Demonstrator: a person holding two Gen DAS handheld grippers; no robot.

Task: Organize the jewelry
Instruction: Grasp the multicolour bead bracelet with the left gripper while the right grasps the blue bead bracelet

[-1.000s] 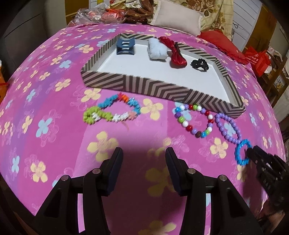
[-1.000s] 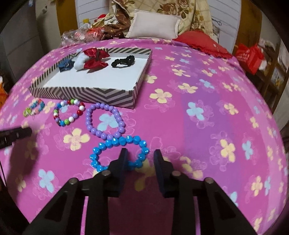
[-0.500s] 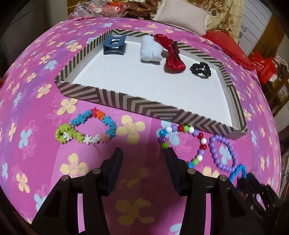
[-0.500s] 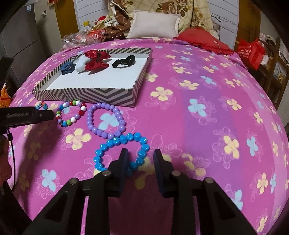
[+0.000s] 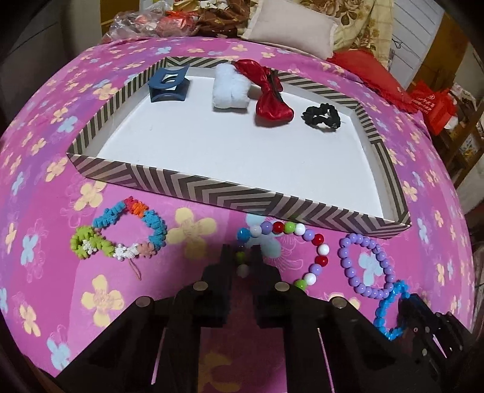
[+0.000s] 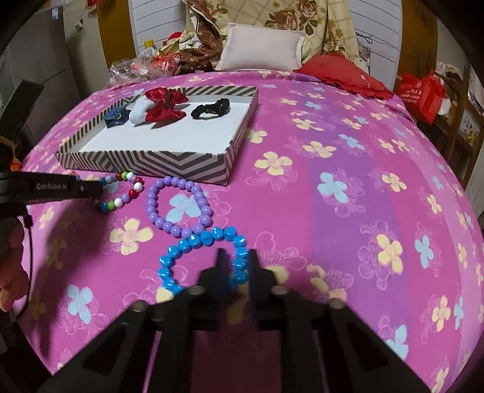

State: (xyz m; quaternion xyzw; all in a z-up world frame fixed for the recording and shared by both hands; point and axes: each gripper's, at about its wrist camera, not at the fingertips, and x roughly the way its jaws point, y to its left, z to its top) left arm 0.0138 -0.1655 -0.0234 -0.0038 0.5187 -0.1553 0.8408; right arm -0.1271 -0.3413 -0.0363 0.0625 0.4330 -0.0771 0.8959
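Observation:
A chevron-striped tray (image 5: 211,189) (image 6: 145,161) lies on the pink flowered bedspread; it holds a blue hair claw (image 5: 168,84), a white fluffy tie (image 5: 230,90), a red bow (image 5: 270,93) and a black scrunchie (image 5: 322,116). In front of it lie a fuzzy multicolour bracelet (image 5: 118,234), a mixed-colour bead bracelet (image 5: 302,241), a purple bead bracelet (image 5: 367,266) (image 6: 178,205) and a blue bead bracelet (image 6: 205,260). My left gripper (image 5: 242,260) is shut on the mixed-colour bracelet's left side. My right gripper (image 6: 237,266) is shut on the blue bracelet.
Pillows (image 6: 260,48), a red cushion (image 6: 341,75) and plastic bags (image 5: 142,22) sit at the bed's far end. A red bag (image 6: 420,93) stands on shelving to the right. The bed edge drops off on the right.
My left gripper moved forward and closed onto the mixed-colour bracelet. My right gripper narrowed onto the blue bracelet's beads.

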